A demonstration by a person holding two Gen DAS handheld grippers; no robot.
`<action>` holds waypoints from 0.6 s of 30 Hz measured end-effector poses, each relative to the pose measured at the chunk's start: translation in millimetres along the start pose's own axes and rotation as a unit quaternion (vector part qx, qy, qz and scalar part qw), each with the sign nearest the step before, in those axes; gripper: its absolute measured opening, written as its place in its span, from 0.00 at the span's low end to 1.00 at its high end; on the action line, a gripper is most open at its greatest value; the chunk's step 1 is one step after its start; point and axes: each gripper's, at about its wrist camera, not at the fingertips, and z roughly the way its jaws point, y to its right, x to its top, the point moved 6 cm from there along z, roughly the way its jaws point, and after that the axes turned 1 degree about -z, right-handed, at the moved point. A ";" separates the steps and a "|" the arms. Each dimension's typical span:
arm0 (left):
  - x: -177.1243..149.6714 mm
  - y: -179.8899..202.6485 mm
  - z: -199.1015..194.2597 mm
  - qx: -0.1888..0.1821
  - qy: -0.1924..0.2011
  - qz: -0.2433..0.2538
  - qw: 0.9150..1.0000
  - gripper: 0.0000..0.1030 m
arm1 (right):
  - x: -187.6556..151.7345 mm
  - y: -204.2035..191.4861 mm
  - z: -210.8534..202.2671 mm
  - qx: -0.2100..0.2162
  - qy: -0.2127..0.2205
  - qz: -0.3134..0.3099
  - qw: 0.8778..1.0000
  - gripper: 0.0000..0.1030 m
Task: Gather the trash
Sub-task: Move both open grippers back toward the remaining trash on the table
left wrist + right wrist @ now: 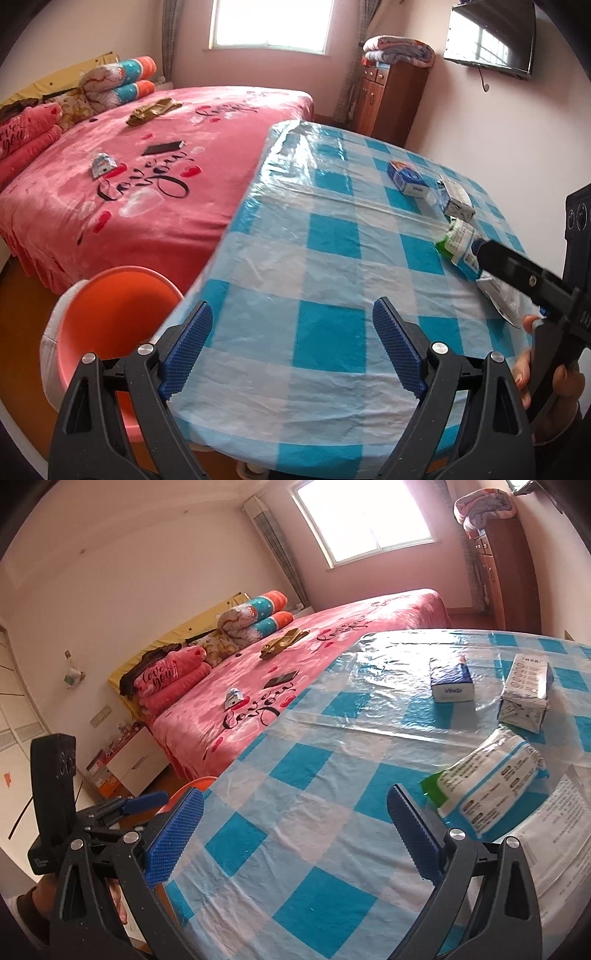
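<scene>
Left tool (291, 347) and right tool (295, 834) spread wide, over checked table (328, 236), nothing gripped

Ahead and to the left of the right tool (295, 834), the pink bedspread (258, 686) carries "Love You" in black script. The folded pink blanket (166, 679) further left at the bed's head bears "love you" too. Ahead of the tool, the blue tissue box (452, 681) reads "Vinda". Print on the other packs is too small to read.
</scene>
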 end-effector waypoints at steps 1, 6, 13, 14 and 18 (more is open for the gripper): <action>-0.6 2.6 0.6 -0.001 -0.001 0.002 1.000 0.86 | 0.7 1.9 -1.6 -0.001 0.002 0.002 1.000 0.95; -4.2 16.4 7.2 -0.002 -0.022 0.014 1.000 0.86 | 5.2 16.8 -11.8 -0.006 0.016 0.021 1.000 0.95; -9.4 34.2 19.1 0.000 -0.053 0.030 0.998 0.86 | 12.5 41.0 -31.1 -0.034 0.043 0.025 0.998 0.95; -9.6 36.1 20.8 0.000 -0.056 0.031 0.998 0.86 | 14.0 44.9 -33.8 -0.039 0.047 0.024 0.998 0.95; -8.5 48.5 25.8 -0.003 -0.063 0.040 0.997 0.86 | 20.1 59.3 -45.2 -0.061 0.062 0.022 0.996 0.95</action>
